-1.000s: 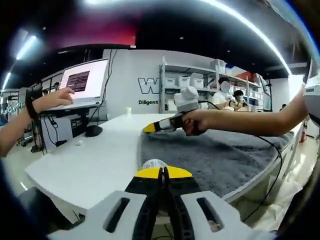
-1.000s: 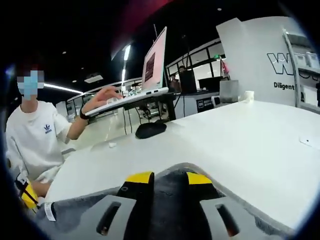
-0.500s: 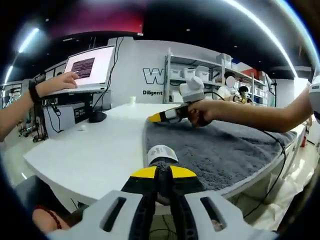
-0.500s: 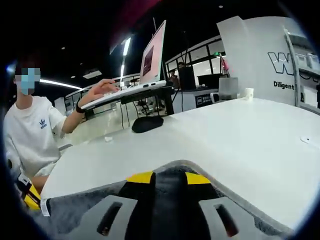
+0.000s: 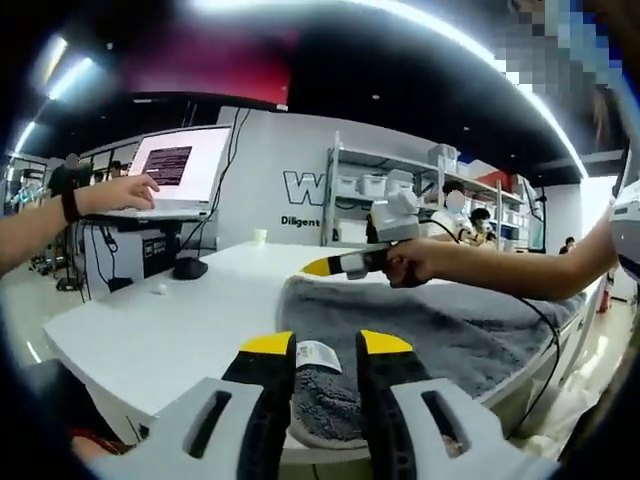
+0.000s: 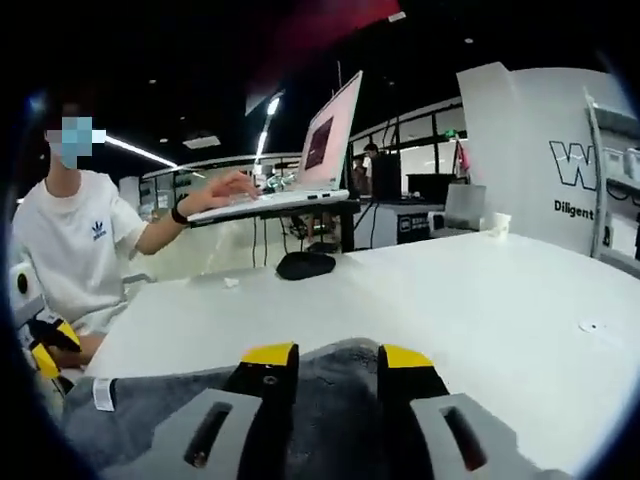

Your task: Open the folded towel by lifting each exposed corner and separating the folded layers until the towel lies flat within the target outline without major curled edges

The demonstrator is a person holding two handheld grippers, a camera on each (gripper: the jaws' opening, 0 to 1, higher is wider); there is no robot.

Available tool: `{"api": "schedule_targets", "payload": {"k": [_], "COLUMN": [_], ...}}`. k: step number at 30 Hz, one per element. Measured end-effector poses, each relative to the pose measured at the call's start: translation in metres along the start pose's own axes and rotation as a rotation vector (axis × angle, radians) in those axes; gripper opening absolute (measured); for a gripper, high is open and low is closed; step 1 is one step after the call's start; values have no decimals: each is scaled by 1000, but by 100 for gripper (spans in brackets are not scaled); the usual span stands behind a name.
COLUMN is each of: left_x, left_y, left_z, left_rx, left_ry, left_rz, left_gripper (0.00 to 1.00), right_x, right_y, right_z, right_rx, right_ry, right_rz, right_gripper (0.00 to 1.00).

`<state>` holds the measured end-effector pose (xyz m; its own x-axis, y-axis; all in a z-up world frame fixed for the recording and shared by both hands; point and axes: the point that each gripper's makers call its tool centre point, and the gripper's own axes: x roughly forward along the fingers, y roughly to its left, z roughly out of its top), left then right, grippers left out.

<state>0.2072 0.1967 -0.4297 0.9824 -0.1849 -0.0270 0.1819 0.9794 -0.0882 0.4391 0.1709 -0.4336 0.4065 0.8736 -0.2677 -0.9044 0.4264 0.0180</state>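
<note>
Spreading apart, the left claw (image 5: 325, 345) has just let go: half a second ago its jaws were pressed together on the towel (image 5: 440, 335) corner with the label (image 5: 318, 354); now that corner lies slack at the tabletop (image 5: 170, 320) edge, at 6 o'clock in the left gripper view. The right claw (image 6: 335, 355) — jaws slightly spread, towel between them — holds the far corner; whether it pinches, I cannot tell. The towel looks nearly flat, so smoothing probably remains. Bare tabletop stretches toward 10 o'clock, with a mouse (image 6: 305, 264) well apart.
</note>
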Motion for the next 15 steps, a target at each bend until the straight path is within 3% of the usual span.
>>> {"api": "schedule_targets", "payload": {"k": [7, 14, 15], "left_x": [8, 14, 14], "left_y": [-7, -15, -17], "left_z": [5, 10, 11], "left_rx": [13, 5, 4], "left_ry": [-8, -26, -30], "left_rz": [-15, -35, -41], "left_gripper": [55, 62, 62], "right_x": [-38, -71, -84], "right_y": [2, 0, -1], "right_z": [16, 23, 25], "right_rx": [-86, -122, -125], "right_ry": [-38, -50, -63], "right_rz": [-18, -46, -56], "right_gripper": [47, 53, 53]}}
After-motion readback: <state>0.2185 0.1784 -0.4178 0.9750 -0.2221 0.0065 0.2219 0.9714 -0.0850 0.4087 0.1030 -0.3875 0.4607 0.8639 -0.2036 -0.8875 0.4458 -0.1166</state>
